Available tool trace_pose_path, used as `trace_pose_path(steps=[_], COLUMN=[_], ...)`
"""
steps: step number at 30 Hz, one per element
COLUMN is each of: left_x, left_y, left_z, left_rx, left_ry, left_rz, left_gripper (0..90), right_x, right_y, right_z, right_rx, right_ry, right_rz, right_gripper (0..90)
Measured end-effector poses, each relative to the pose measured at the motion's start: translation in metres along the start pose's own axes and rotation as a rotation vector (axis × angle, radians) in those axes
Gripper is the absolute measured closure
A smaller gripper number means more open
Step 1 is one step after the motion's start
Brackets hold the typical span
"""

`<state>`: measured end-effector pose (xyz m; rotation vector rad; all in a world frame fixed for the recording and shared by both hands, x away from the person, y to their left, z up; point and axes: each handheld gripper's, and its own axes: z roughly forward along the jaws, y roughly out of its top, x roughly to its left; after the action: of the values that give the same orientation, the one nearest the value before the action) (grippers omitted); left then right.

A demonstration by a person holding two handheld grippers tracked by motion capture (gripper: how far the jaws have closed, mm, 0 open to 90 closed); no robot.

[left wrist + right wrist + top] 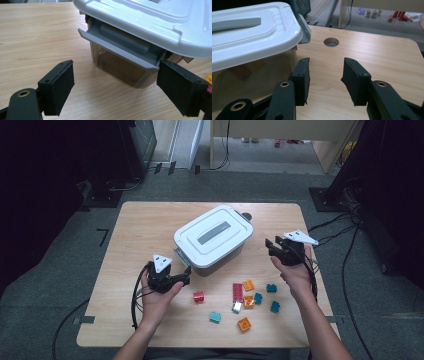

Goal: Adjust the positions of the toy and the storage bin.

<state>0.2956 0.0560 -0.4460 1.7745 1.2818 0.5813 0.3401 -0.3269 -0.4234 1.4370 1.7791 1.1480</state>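
Left hand-held gripper [115,87], jaws spread and empty, faces the storage box's grey latch [117,48] at frame centre, probably nearer; right hand-held gripper [325,80] released.

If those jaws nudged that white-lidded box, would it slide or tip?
Likely slide: the box sits low and wide on the smooth table. Its clear walls look nearly empty, so it is probably light. The latch hangs open, so the lid might lift.
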Motion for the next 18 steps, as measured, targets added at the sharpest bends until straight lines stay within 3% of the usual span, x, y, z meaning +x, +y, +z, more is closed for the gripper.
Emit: trace_pose_path(steps=[3, 6, 7, 8, 10, 18], left_x=[0.007, 0.013, 0.014, 0.015, 0.019, 0.03], left_y=[0.001, 0.003, 0.003, 0.003, 0.004, 0.004], left_z=[0.0, 0.0, 0.0, 0.0, 0.001, 0.005], left_rx=[0.0, -0.009, -0.012, -0.013, -0.019, -0.006], left_ry=[0.015, 0.023, 0.028, 0.026, 0.016, -0.03], left_rz=[-0.015, -0.029, -0.029, -0.033, -0.043, -0.078], left_gripper=[15.7, 21.1, 24.3, 24.3, 31.2, 42.6], right_x=[0.005, 0.007, 0.004, 0.004, 0.0, 0.009], right_y=[0.001, 0.002, 0.003, 0.003, 0.005, 0.01], right_z=[0.005, 0.013, 0.021, 0.021, 0.03, 0.043], right_rx=[-0.021, -0.021, 0.006, 0.006, 0.026, -0.012], right_ry=[0.008, 0.02, 0.061, 0.061, 0.107, 0.131], right_rz=[-0.003, 0.025, 0.059, 0.059, 0.11, 0.157], right_gripper=[62.7, 66.5, 67.2, 67.2, 66.9, 67.9])
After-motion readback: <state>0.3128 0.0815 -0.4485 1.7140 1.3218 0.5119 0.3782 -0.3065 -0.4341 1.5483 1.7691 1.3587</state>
